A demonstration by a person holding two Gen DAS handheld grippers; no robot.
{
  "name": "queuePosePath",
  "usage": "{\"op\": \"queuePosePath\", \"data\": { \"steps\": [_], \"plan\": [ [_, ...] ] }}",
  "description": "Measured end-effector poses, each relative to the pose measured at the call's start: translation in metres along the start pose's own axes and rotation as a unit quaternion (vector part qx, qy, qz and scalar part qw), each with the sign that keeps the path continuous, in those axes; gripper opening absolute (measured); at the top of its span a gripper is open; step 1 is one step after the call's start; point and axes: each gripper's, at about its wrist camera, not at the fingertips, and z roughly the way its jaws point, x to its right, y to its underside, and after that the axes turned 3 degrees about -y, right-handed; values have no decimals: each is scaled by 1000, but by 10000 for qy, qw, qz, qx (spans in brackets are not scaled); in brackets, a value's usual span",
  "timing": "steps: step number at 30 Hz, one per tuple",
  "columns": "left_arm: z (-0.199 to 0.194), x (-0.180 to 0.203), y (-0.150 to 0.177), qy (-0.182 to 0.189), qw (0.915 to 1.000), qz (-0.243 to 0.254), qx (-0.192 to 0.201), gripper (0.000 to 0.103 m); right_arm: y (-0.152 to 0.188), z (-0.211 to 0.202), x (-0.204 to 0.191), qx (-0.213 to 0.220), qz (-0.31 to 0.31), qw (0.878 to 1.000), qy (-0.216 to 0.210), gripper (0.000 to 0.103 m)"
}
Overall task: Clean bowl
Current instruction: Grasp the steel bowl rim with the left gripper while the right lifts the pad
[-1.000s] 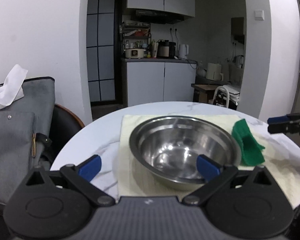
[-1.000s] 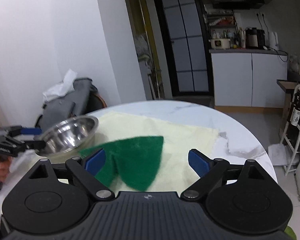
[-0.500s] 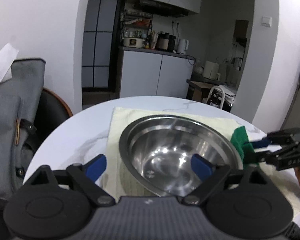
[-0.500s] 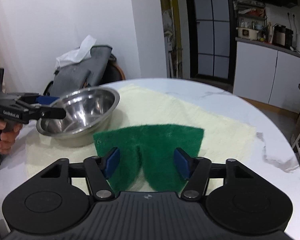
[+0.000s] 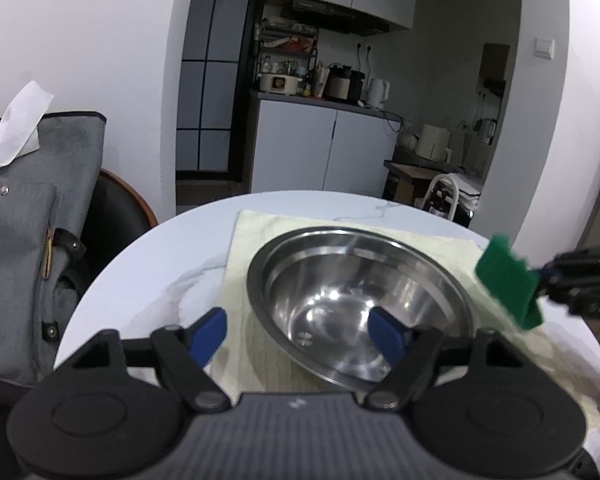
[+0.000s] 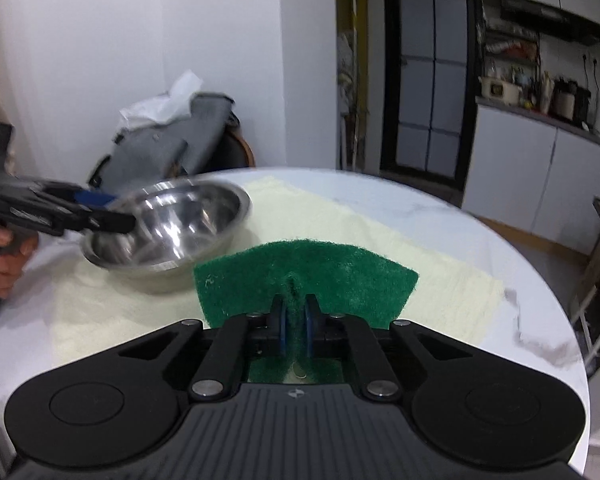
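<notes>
While looking out from both wrists, seeing a round white marble table (image 5: 140, 264) carrying a pale yellow cloth (image 6: 340, 216) over most of its top. Noticing a grey bag (image 5: 20, 240) slumping on a chair off the far left edge, with white tissue poking out of it.

Finding the steel bowl (image 5: 340, 280) sitting on the left part of the cloth, looking level from the left wrist but tilting and blurring from the right wrist. Watching a green scouring pad (image 6: 300, 268) being held up, just right of the bowl and clear of its rim.

Reading the left gripper (image 5: 296, 332) as standing fairly wide, having just been closing, and straddling the bowl's near rim: one blue pad outside on the left, apart from the metal, the other inside the bowl. Reading the right gripper (image 6: 295, 312) as clamping tight on a pinched fold of the scouring pad.

Getting only from the right wrist a hand (image 6: 2, 260) gripping the left gripper's handle; getting only from the left wrist the pad's thin edge hanging over the cloth.
</notes>
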Motion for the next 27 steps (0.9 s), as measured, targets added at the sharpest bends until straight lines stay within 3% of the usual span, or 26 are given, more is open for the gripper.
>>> {"op": "queuePosePath", "data": {
  "steps": [7, 18, 27],
  "plan": [
    [-6, 0, 0, 39, 10000, -39, 35, 75, -33, -19, -12, 347, -202, 9984, -396, 9],
    [-3, 10, -1, 52, 10000, 57, 3, 75, -49, 13, -38, 240, -323, 9951, -903, 9],
    [2, 14, -2, 26, 9999, 113, 2, 61, -44, 32, -48, 0, -351, 9932, -1113, 9]
  ]
}}
